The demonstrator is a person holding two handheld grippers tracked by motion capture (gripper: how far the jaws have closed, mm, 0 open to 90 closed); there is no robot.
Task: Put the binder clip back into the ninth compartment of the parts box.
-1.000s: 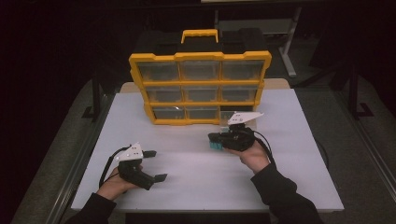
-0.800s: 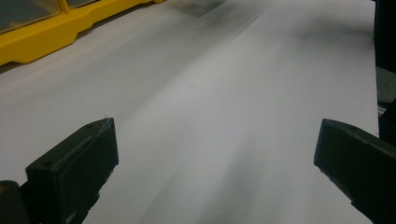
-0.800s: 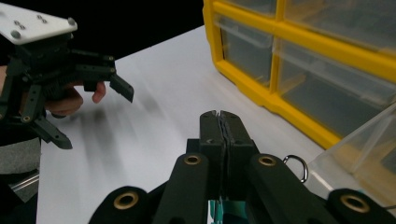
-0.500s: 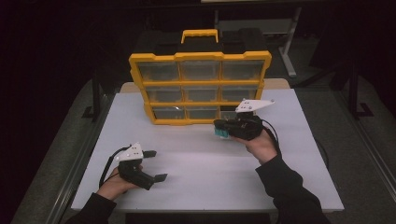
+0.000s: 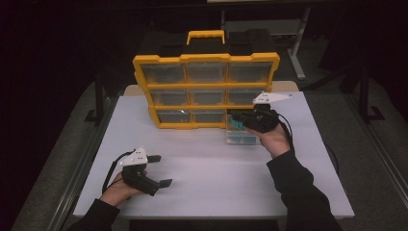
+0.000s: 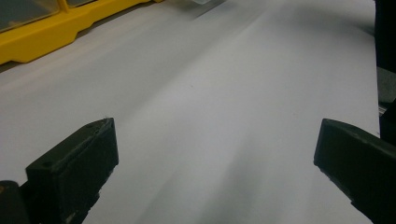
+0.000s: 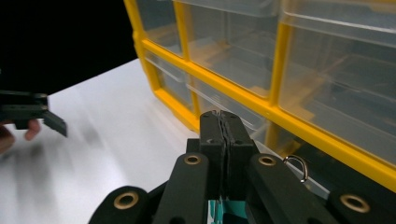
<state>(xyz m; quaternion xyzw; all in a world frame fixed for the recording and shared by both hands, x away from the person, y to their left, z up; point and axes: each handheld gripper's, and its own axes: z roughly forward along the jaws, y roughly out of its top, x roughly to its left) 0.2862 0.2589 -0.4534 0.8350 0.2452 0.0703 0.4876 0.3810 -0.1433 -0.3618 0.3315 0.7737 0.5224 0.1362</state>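
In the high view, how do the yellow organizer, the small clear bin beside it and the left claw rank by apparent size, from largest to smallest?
1. Organizer, by far the largest.
2 and 3. Bin and left claw: they look about alike. The right claw covers part of the bin, and the left claw is nearer the camera, so I leave them unranked.

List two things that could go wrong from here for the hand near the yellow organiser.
1. The right gripper, jaws shut, hangs close to the organiser; a careless move might knock it.
2. The clear drawer lies out on the table below that gripper and could be bumped, spilling its teal contents.
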